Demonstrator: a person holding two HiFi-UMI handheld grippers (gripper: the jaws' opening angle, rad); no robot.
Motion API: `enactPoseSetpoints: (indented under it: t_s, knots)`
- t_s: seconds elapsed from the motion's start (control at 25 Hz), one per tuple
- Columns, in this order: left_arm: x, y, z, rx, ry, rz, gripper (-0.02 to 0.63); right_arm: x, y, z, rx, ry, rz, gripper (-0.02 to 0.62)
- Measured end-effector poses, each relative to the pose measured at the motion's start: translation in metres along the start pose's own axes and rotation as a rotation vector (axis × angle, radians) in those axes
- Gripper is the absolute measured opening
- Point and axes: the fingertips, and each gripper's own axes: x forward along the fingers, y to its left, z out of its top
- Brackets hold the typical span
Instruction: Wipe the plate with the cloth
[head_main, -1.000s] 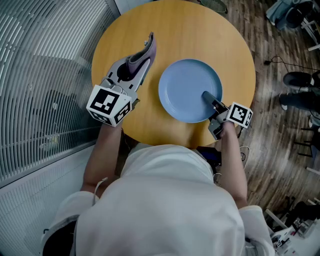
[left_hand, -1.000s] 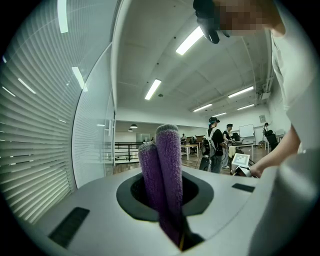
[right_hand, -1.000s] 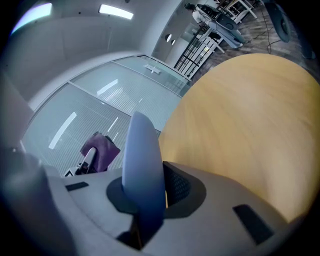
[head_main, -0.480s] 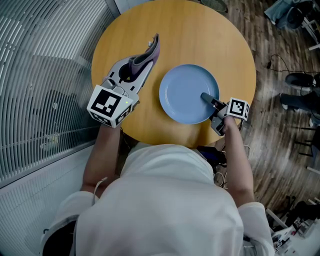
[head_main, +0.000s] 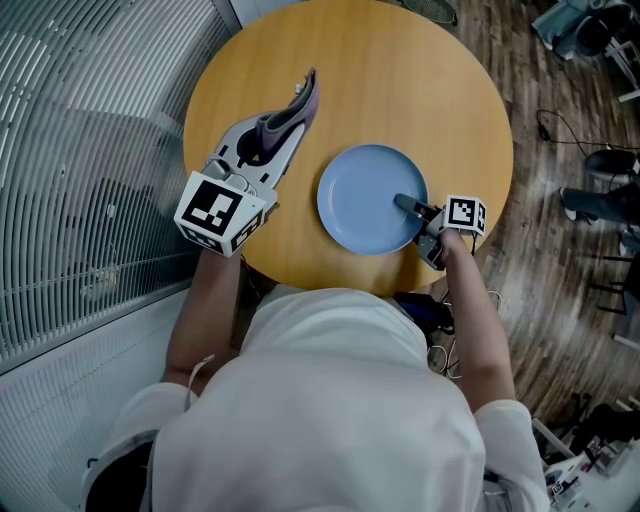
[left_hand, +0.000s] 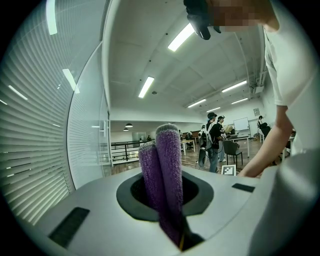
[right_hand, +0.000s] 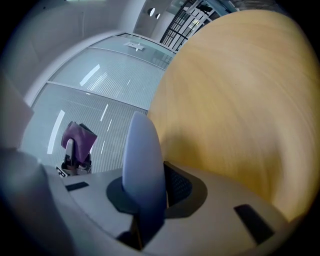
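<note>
While your right gripper (head_main: 408, 205) pinches the blue plate (head_main: 362, 195) by its rim over the table (head_main: 400, 70) and your left gripper (head_main: 280, 135) clamps the purple cloth (head_main: 295, 110) well apart, steady the plate flat before wiping.

table (head_main: 400, 80) near edge: behind person (head_main: 330, 400) | cloth (left_hand: 167, 165) base: inside left gripper (left_hand: 167, 200)
</note>
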Motion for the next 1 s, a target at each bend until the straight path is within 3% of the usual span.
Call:
enactPoseSetpoints:
  t_s: [0.36, 0.88, 1.0]
  knots:
    - [-0.002, -0.001, 0.0, 0.004, 0.007, 0.012, 0.051, 0.009, -0.01, -0.014, -0.018, 0.066, -0.05, 0.063]
    - [-0.001, -0.001, 0.002, 0.006, 0.011, 0.022, 0.051, 0.015, -0.011, -0.018, -0.048, 0.082, -0.104, 0.066]
    - [-0.001, 0.0, 0.004, 0.007, 0.013, 0.021, 0.051, 0.015, -0.012, -0.018, -0.093, 0.099, -0.135, 0.112]
